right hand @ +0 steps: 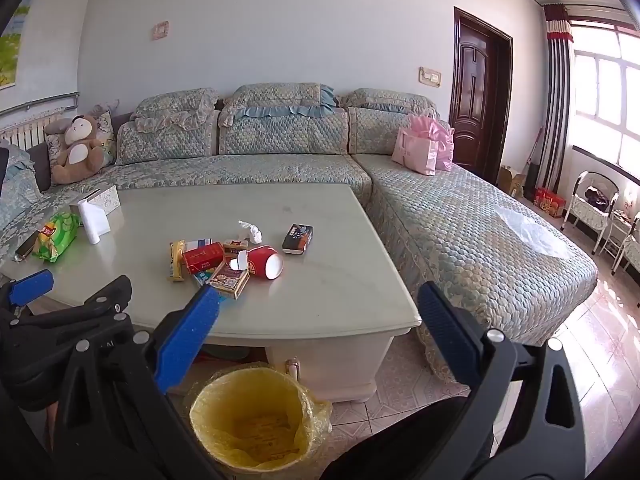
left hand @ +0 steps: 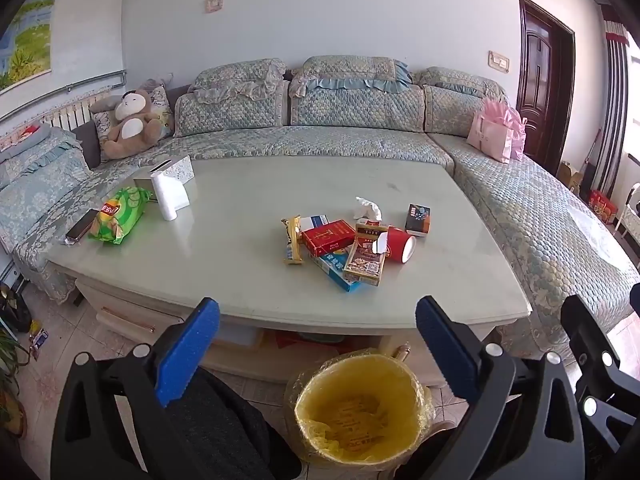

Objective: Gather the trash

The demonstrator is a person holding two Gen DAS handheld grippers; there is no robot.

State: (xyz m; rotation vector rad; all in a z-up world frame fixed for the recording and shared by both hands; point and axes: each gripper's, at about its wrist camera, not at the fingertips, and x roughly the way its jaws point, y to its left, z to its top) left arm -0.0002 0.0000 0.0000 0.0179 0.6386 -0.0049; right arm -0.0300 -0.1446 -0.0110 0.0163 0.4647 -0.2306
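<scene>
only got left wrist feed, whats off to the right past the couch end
Observer: A bright window with white metal chairs under it.
Operator: is my right gripper holding anything
Observer: No, the right gripper is open and empty above the bin.
Operator: anything lying on that couch end
Observer: A clear plastic sheet, spread on the chaise.

Black gripper [left hand: 318,354], blue pads [left hand: 186,354], silver screws
</scene>
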